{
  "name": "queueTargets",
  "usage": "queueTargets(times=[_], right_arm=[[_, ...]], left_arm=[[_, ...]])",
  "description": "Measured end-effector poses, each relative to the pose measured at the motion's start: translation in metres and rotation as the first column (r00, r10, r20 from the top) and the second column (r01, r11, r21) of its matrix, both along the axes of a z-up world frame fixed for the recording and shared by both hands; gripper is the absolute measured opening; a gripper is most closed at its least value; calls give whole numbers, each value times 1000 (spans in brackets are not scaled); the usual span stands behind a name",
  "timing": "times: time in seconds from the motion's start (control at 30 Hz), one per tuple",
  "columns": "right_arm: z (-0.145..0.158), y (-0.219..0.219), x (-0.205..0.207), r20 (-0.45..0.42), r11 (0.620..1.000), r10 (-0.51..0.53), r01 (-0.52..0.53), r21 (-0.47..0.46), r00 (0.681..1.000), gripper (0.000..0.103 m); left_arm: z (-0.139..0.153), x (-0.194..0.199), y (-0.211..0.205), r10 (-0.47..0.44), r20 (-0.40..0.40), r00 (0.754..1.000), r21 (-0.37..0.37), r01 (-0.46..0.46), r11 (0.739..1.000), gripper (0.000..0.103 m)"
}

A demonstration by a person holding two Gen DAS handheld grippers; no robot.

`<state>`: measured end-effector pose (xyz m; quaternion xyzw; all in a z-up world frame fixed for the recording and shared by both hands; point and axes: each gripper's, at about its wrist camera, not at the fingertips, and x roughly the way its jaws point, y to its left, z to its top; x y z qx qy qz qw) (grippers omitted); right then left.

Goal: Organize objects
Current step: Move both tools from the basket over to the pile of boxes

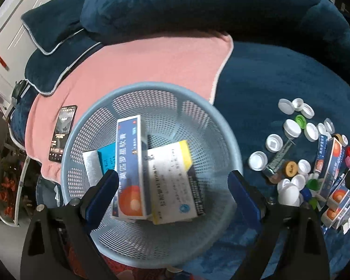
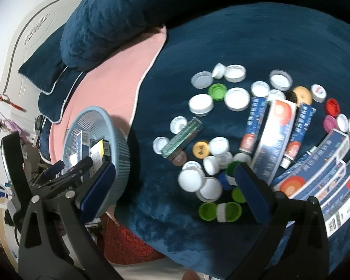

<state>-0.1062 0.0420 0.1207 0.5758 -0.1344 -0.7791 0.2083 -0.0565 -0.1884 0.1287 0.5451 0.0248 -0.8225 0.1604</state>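
Left claw (image 1: 172, 182): jaws spread wide, gripping nothing, hovering over the basket (image 1: 149, 88). A blue box (image 1: 130, 168) sits between the jaws without touching the right one; whether it touches the left pad I can't tell. Its long axis runs away from the camera, orange-circle end nearest the claw, far end tipped up toward the basket's far wall. It lies on top of a white-yellow box (image 1: 172, 182), which lies flatter with its long axis roughly parallel and its yellow edge on the right. A teal box (image 1: 106, 158) and a silver one (image 1: 89, 165) sit left of the blue box. The basket rests on the bed, partly on a pink towel (image 1: 151, 63). A phone (image 1: 62, 133) lies on the towel just left of the basket, screen lit.

Right claw (image 2: 175, 184): jaws spread wide, empty, above a pile of caps (image 2: 200, 102) on the blue bedspread (image 2: 221, 46). Mostly white caps, some green, one red, one pink. A green strip box (image 2: 182, 137) lies diagonally among them, long axis lower-left to upper-right. Right of the caps: two tubes (image 2: 252, 126) and a long box (image 2: 273, 135), long axes near vertical in frame, tilted slightly right. Further right, more blue boxes (image 2: 315, 163) fanned diagonally. Basket sits well left of the pile, near the left jaw.
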Motion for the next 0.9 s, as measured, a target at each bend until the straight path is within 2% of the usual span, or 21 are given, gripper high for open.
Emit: queueTargets(times=[0.2, 0.4, 0.6, 0.8, 0.9], right_arm=[[1, 44, 4, 10, 997, -78, 78, -27, 997, 103], [0, 107, 19, -9, 975, -224, 223, -14, 975, 103], [-8, 177, 44, -26, 921, -389, 390, 20, 921, 103], [-44, 231, 61, 73, 838, -544, 537, 91, 836, 103], [-58, 239, 59, 84, 825, -561, 548, 136, 824, 103]], left_arm=[[7, -5, 30, -51, -12, 999, 15, 52, 999, 95], [12, -18, 90, -175, -22, 984, 15, 176, 984, 95], [15, -26, 158, -307, -34, 951, 52, 308, 950, 95], [17, -30, 222, -413, -52, 909, 92, 417, 904, 95], [15, -31, 239, -440, -42, 897, 106, 442, 891, 95]])
